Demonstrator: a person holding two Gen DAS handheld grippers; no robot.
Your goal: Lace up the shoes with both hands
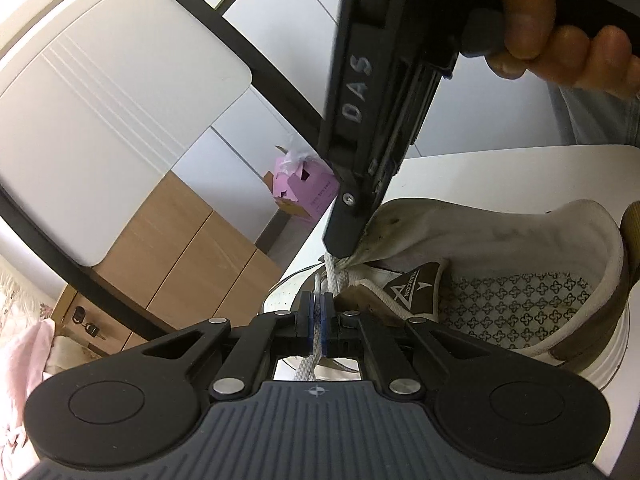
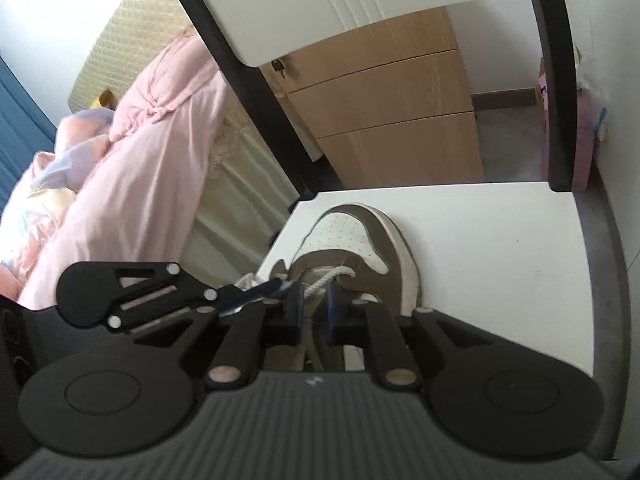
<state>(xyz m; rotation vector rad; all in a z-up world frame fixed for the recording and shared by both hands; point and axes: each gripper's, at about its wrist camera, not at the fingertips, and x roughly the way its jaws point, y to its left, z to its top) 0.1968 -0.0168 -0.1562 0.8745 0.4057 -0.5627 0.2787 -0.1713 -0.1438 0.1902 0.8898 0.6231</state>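
Two tongs meet over one shoe (image 2: 360, 248), and the matter turns on a single white lace (image 1: 316, 320). The left tongs (image 1: 319, 320) are closed narrow on that lace, which runs straight along their own line: up from between the blue pads toward the eyelet row just ahead, and down out of sight under the tool. So the lace's long axis lies fore and aft of the left tongs, with its small clear tip (image 1: 317, 284) poking up just past the pads.

The right tongs (image 2: 314, 312) stand a little apart, with lace strands passing between the blue pads; whether the pads bear on them I cannot tell, though a gap shows on each side. In the left wrist view the right tool comes down from above and its tip sits against the tongue edge, just beside the knot of lace. Both tongs are close to the eyelets; the left holds the working end, so it seems the nearer to threading.

How many eyelets are already laced cannot be read here.

The shoe, white with brown trim, sits on a white desk (image 2: 500, 240), toe pointing away from the right tongs, near the desk's left edge. Beyond are a white chair back (image 1: 100, 100), wooden drawers (image 2: 392, 112), a pink box (image 1: 304, 192) and a bed with pink bedding (image 2: 140, 160).
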